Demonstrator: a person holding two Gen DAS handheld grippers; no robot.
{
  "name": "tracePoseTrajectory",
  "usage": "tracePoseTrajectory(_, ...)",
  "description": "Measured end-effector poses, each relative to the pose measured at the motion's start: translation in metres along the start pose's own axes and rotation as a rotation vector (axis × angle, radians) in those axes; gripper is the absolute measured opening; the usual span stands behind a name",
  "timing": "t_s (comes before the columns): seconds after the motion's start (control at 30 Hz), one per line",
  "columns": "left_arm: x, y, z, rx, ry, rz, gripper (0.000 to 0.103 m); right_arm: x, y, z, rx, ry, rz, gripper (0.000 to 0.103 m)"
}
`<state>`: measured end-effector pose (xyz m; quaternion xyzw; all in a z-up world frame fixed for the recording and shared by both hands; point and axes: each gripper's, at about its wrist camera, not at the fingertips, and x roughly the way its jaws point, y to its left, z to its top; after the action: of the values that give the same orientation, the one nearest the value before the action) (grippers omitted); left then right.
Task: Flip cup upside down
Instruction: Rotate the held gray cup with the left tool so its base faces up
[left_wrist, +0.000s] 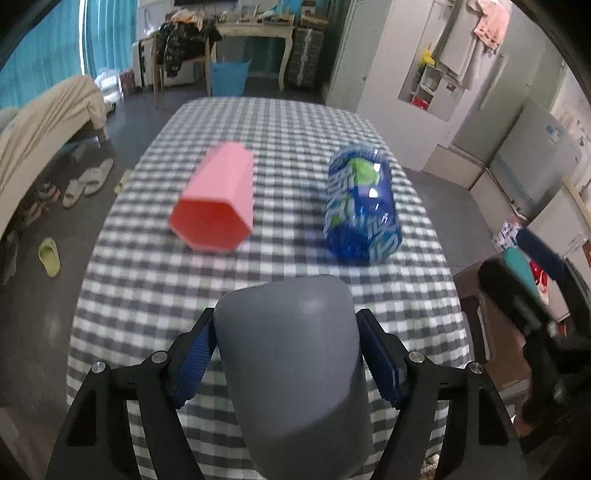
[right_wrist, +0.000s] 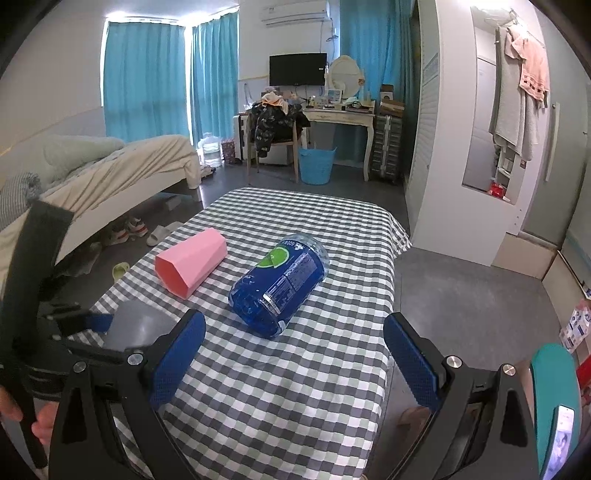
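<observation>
On the counter, covered in a grey-and-white checked cloth, a pink faceted cup lies on its side, open mouth toward the cameras. Near it, to its right and apart from it, a blue plastic bottle with a green spot on its label also lies on its side. Both rest beyond the grippers, on the middle of the cloth. Past the far edge of the counter stands a blue laundry basket, and a bed lies off to the left.

The grey cup is plain, matte and smooth, with a rounded closed end pointing away from the left wrist camera. The left gripper has its jaws pinching it from both sides, above the near part of the cloth. The right gripper hangs with jaws spread wide, holding nothing.
</observation>
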<state>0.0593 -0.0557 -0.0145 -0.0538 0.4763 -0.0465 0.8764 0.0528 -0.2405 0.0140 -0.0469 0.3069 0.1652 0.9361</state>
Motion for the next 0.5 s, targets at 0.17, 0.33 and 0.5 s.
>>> tracePoseTrajectory(0.17, -0.005, -0.010, 0.012, 0.041, -0.075, 0.033, 0.073, 0.000, -0.003, 0.000, 0.011, 0.002, -0.015, 0.097)
tracePoseTrajectory(0.33, -0.004, -0.010, 0.010, 0.044, -0.130, 0.053, 0.073, -0.002, -0.007, 0.000, 0.025, -0.007, -0.021, 0.097)
tracePoseTrajectory(0.5, -0.020, -0.005, 0.001, 0.017, -0.239, 0.054, 0.072, -0.001, -0.011, 0.000, 0.041, -0.004, -0.036, 0.097)
